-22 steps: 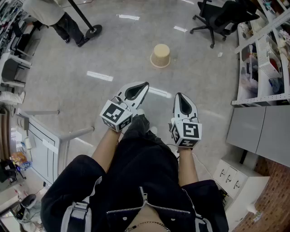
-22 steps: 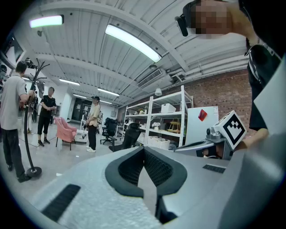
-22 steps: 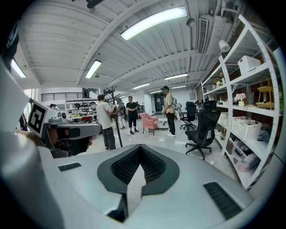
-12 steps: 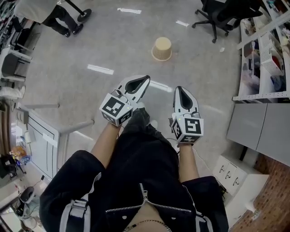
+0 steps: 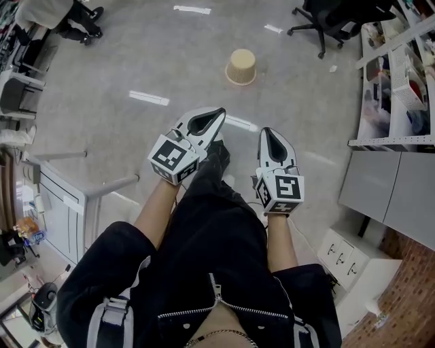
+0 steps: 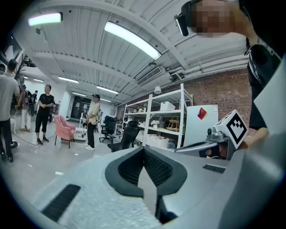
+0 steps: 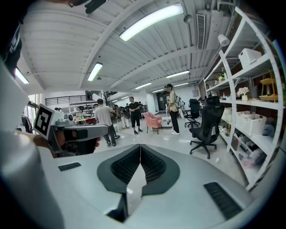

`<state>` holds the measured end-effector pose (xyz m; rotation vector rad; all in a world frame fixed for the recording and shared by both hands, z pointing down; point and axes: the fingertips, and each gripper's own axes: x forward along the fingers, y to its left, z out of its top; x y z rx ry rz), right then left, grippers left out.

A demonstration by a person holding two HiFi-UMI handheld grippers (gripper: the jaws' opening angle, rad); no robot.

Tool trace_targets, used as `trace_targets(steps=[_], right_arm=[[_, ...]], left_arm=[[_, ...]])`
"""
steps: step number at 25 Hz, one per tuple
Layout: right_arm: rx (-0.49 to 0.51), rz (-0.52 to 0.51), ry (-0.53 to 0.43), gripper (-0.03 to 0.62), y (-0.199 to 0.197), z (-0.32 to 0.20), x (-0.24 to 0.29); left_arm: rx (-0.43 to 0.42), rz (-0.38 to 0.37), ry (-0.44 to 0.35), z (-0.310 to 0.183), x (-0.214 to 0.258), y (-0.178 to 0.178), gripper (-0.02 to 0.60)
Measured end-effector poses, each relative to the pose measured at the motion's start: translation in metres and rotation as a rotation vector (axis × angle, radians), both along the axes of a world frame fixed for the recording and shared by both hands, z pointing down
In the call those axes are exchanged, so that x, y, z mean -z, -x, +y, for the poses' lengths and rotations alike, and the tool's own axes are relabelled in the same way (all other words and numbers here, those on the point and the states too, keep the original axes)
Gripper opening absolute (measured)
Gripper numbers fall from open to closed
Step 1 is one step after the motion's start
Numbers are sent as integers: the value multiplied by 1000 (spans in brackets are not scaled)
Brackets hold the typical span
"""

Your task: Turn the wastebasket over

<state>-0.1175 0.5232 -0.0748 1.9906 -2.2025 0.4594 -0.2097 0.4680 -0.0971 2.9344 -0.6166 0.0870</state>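
Observation:
A beige wastebasket [image 5: 241, 66] stands mouth-down on the grey floor, far ahead of me in the head view. My left gripper [image 5: 219, 112] and right gripper [image 5: 265, 132] are held side by side above my legs, well short of the basket. Both are shut with nothing between the jaws; the left gripper [image 6: 144, 150] and the right gripper [image 7: 140, 147] show their jaw tips meeting. The wastebasket does not appear in either gripper view.
A black office chair [image 5: 333, 24] stands at the upper right beside white shelving [image 5: 394, 75]. A grey cabinet [image 5: 387, 194] is at the right, white furniture [image 5: 64, 204] at the left. A person [image 5: 58, 20] stands at the upper left; several people [image 7: 134, 114] stand farther off.
The basket has shifted slightly in the head view as I step forward. Both grippers stay shut and hold their places above my legs. The person at the upper left has drifted farther up and left.

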Motion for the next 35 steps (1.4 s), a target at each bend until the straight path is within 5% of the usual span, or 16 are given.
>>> trace_targets(steps=[16, 25, 35], right_arm=[[-25, -25, 87, 11, -61, -138, -32], [-45, -16, 120, 11, -88, -254, -33], [-57, -18, 133, 11, -101, -322, -32]], left_arm=[[-52, -23, 67, -137, -30, -66, 6], [-71, -28, 95, -255, -39, -84, 6], [-89, -18, 127, -323, -43, -99, 6]])
